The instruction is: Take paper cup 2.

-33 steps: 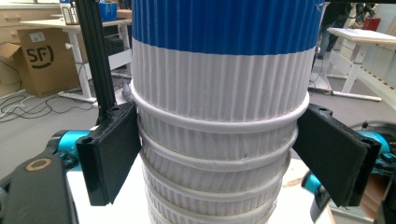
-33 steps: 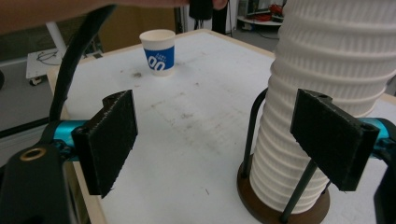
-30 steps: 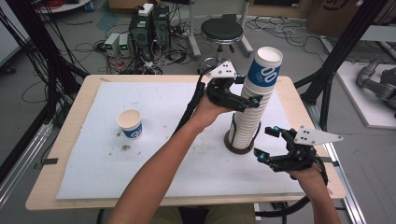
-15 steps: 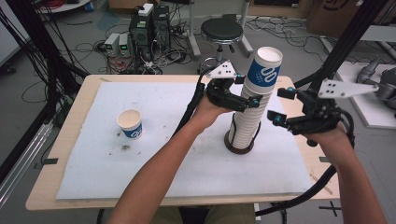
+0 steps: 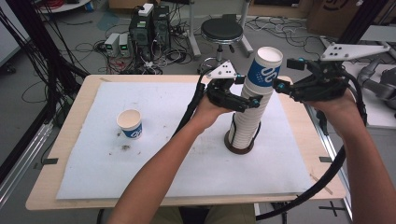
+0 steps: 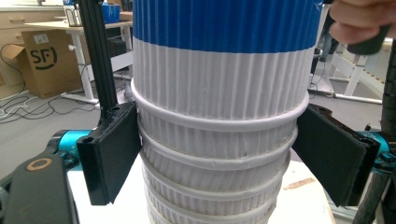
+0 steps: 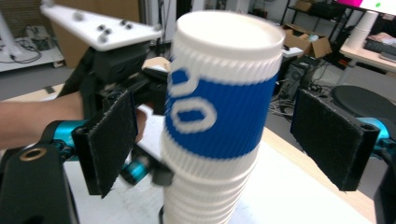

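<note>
Nearest, right gripper [image 5: 281, 74] raised beside the top cup [image 5: 264, 70]; jaws wide, cup between them, neither pad touching. Left gripper [image 5: 247, 100] clamps the cup stack [image 5: 245, 122] below that cup, pads pressed on ribbed rims. Stack upright on the white mat [image 5: 163, 158]. Farther left of both grippers, a lone cup [image 5: 129, 123].

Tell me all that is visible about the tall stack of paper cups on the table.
The stack of cups is a tall column of nested white ribbed paper cups with rolled rims; the top cup has a blue band with white print. It stands on the white mat, leaning slightly right. The left gripper clamps it below the top cup, pads on both sides. The right gripper has open jaws around the top cup, not touching.
</note>
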Motion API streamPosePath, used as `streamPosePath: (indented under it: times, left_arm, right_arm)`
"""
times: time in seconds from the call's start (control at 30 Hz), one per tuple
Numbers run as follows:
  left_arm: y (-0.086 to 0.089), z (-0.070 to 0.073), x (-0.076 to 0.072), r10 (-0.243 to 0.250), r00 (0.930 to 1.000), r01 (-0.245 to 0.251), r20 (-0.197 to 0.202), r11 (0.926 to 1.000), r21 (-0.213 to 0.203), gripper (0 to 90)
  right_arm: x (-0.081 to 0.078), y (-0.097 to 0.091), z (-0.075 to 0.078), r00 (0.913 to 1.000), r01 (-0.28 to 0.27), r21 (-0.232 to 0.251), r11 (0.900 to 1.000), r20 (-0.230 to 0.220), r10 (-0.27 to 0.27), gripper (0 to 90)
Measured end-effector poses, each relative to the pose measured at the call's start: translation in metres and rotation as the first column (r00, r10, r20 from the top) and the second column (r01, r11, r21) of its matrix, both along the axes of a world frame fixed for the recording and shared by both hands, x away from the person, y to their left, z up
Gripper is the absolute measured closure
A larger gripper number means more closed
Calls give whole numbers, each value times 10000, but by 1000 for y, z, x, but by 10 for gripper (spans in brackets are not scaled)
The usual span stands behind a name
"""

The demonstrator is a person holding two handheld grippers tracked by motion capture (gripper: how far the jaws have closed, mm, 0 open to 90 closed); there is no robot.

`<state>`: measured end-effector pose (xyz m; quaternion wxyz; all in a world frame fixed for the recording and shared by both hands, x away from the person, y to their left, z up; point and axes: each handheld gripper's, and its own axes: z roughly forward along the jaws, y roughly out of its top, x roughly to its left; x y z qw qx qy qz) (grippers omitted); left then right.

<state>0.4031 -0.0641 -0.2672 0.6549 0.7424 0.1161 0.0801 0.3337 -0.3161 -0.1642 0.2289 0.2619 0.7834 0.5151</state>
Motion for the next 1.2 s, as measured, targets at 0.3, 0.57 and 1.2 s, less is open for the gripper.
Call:
streamPosePath:
  times: [0.3,0.57,1.2]
  left_arm:
    - [0,0,0,19,10000,-19,30,10000,5,166]
    - [0,0,-1,45,10000,-45,-8,10000,-20,166]
    - [0,0,-1,86,10000,-86,-10,10000,-50,166]
  right_arm:
    - [22,25,15,9996,27,-556,9984,-284,-43,152]
    - [28,33,20,9984,35,-771,9970,-568,-79,270]
    - [22,23,67,9993,311,71,9995,221,-312,291]
